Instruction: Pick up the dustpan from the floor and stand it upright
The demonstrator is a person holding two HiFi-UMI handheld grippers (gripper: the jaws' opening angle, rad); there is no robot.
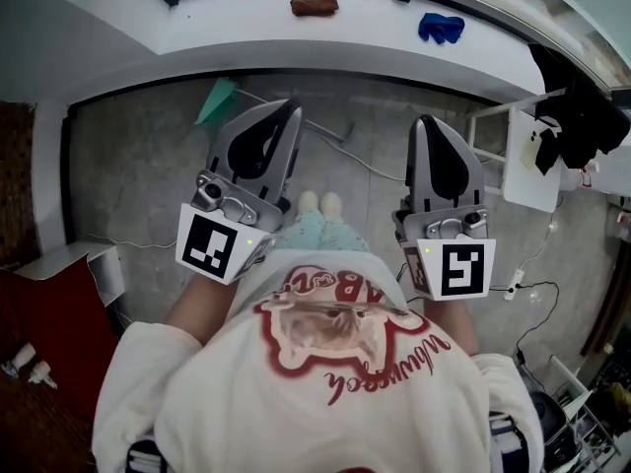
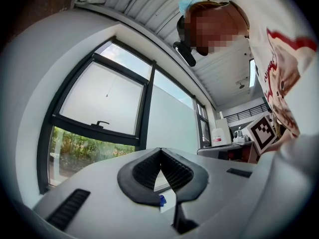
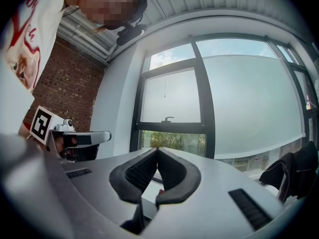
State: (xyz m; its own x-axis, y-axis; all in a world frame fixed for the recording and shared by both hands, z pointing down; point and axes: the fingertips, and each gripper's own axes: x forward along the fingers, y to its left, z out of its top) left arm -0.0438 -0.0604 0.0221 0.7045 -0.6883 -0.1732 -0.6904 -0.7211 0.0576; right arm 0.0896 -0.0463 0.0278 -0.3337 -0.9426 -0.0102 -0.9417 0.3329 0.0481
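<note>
Lying flat on the grey floor (image 1: 138, 166) close under the window ledge (image 1: 375, 18), the dustpan (image 1: 217, 101) shows its green pan at the far left of the head view. What looks like its thin handle (image 1: 325, 134) slants from the pan to the right and back toward the person's feet (image 1: 320, 203), so the long axis runs crosswise to both claws, not along them. The left claw (image 1: 287, 109) is the nearer one: in the head view its tip sits just right of the pan and covers the middle of the handle, though it is held well above the floor, not touching anything. The right claw (image 1: 427, 124) hangs farther right, beyond the handle's visible end. Both claws are pressed together with nothing between the pads; each gripper view shows ribbed pads meeting at the tip and only the window behind them. Neither gripper view shows the dustpan at all, since both point about level at the glass, so I judge that reaching it calls for tipping down and forward, and opening up first. Hard to settle: where the handle ends, because a thin line carries on toward the right claw and may be a cable; the pan's open side also cannot be made out. A brown cloth (image 1: 314, 6) and a blue cloth (image 1: 440, 28) lie on the ledge, well apart from the dustpan
</note>
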